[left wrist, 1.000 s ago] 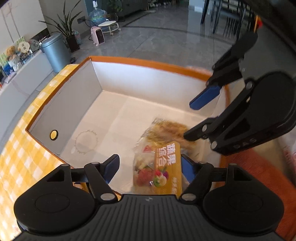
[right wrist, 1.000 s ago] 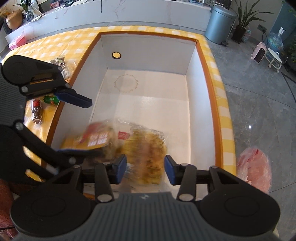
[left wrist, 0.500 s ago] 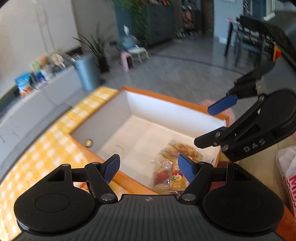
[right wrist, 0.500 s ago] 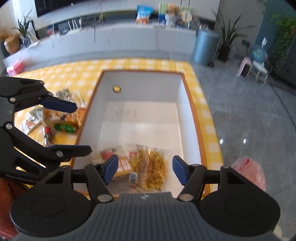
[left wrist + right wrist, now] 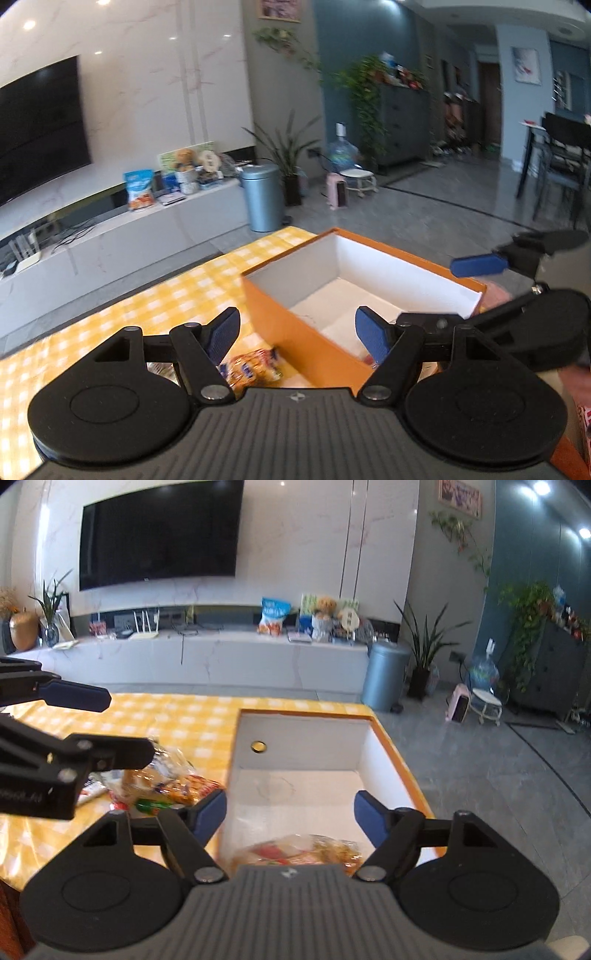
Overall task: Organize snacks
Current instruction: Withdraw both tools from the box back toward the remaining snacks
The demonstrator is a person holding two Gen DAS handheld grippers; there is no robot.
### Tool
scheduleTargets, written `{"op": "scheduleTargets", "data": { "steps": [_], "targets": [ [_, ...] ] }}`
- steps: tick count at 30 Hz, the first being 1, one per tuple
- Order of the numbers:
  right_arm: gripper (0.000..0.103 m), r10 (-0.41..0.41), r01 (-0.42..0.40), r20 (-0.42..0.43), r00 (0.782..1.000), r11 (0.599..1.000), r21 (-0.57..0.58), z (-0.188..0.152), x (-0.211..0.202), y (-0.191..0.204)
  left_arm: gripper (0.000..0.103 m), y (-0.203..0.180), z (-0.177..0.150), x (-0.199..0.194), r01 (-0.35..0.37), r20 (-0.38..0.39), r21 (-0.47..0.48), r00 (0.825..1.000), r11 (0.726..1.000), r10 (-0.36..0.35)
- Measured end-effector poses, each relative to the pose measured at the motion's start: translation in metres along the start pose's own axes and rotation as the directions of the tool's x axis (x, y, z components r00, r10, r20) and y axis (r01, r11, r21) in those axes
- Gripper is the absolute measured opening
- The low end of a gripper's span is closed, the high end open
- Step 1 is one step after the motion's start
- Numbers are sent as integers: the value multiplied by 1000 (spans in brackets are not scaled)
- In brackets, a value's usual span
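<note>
The right tongs are opening with nothing between them; the snack packets they released a moment ago lie inside the orange box. The left tongs stay spread and empty. More snacks wait on the table, beside the box.

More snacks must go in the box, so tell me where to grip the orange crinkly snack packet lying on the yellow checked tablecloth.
Pinch the orange crinkly snack packet across its puffy middle, coming from above; it lies flat beside the orange box, whose wall blocks that side.
</note>
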State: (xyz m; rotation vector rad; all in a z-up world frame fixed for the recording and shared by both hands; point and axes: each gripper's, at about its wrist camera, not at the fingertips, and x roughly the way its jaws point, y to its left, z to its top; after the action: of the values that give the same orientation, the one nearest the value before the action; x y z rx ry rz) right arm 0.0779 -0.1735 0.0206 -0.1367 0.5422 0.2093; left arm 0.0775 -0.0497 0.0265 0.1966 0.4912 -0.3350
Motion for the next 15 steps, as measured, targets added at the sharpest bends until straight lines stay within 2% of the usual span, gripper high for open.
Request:
{"op": "scheduleTargets", "data": {
  "steps": [6, 10, 15],
  "targets": [
    [79, 19, -19, 45, 999, 1000, 5, -13, -1, 33, 84, 24, -28, -10, -58, -22, -84, 998, 995, 57],
    [79, 24, -24, 34, 999, 1000, -7, -25, 11, 57, 84, 45, -45, -11, -97, -43, -153, 995, 984, 91],
    [79, 51, -51, 13, 999, 999, 15, -35, 25, 75, 84, 63, -69, -14, -155, -76, -179, 987, 971, 144]
  ]
}}
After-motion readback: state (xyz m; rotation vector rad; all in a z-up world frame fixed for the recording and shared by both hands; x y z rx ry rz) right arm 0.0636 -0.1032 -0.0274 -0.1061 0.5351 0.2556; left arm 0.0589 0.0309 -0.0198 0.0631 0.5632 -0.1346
